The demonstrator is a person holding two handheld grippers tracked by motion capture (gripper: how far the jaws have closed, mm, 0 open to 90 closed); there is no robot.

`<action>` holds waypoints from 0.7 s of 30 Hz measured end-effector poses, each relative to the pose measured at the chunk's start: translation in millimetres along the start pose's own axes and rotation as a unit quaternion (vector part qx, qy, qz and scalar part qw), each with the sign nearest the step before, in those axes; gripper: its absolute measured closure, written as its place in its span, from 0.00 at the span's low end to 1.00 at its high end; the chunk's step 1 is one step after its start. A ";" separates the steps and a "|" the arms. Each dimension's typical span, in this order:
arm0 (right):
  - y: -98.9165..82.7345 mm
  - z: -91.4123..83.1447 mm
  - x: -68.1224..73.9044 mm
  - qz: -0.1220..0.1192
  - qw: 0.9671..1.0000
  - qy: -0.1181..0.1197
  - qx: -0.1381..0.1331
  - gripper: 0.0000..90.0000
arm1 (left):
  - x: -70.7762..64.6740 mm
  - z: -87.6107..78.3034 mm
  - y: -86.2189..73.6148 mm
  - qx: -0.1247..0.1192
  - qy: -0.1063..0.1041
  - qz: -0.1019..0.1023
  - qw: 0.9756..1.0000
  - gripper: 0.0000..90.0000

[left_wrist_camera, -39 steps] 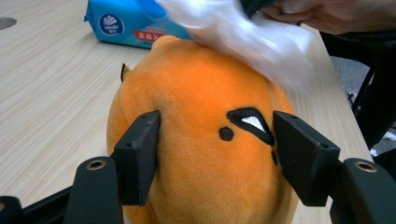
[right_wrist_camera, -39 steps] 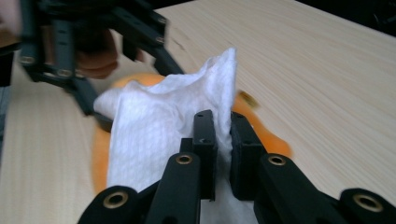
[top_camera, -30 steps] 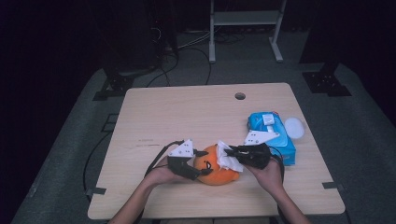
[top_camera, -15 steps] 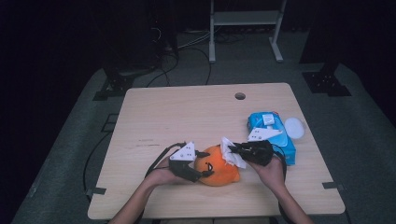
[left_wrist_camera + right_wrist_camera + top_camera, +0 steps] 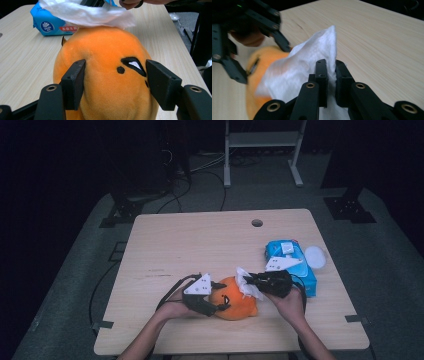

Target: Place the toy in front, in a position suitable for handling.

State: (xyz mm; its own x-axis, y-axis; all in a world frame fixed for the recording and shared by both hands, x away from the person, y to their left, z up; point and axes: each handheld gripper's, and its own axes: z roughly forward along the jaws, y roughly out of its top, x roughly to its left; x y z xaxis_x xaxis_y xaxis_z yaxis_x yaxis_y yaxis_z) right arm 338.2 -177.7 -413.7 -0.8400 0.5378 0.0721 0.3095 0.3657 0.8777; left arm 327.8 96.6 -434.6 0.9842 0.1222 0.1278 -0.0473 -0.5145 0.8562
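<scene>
1 blue wipe pack (image 5: 290, 265), closed, beyond the right hand-held gripper (image 5: 250, 281). 1 white wipe (image 5: 312, 62) clamped there. 1 orange plush toy (image 5: 107, 75) squeezed in the left hand-held gripper (image 5: 115, 80).

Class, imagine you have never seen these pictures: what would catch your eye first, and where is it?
First comes the orange plush toy near the front edge of the table, gripped at its sides by the left gripper. Next, the white tissue pinched in the right gripper and pressed on the toy's top. Then the blue pack of wipes, lying to the right near the table's edge.
</scene>
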 end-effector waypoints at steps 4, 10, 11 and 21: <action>4.2 4.2 6.2 -0.014 1.000 0.005 0.002 0.91 | 0.9 -1.1 -1.9 -0.002 -0.001 -0.007 1.000 0.39; -10.3 0.1 -12.2 0.018 1.000 -0.007 0.013 0.91 | 10.5 -5.7 -9.6 -0.003 0.006 -0.048 0.999 0.39; -12.6 -1.0 -14.0 0.025 1.000 -0.007 0.013 0.91 | 12.5 -6.8 -11.4 -0.004 0.007 -0.056 0.998 0.39; -2.6 -0.2 17.1 -0.018 0.999 0.033 0.009 0.91 | 30.6 -16.3 -26.0 -0.013 0.041 -0.130 0.991 0.39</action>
State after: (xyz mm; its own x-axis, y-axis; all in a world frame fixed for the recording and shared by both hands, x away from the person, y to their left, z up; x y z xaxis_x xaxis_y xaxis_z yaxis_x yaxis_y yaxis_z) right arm 323.0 -169.6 -414.7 -0.8780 0.4733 0.0718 0.2859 0.3980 0.8717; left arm 356.3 127.6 -444.8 0.9464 0.3174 -0.0592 0.2008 -0.4351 0.8777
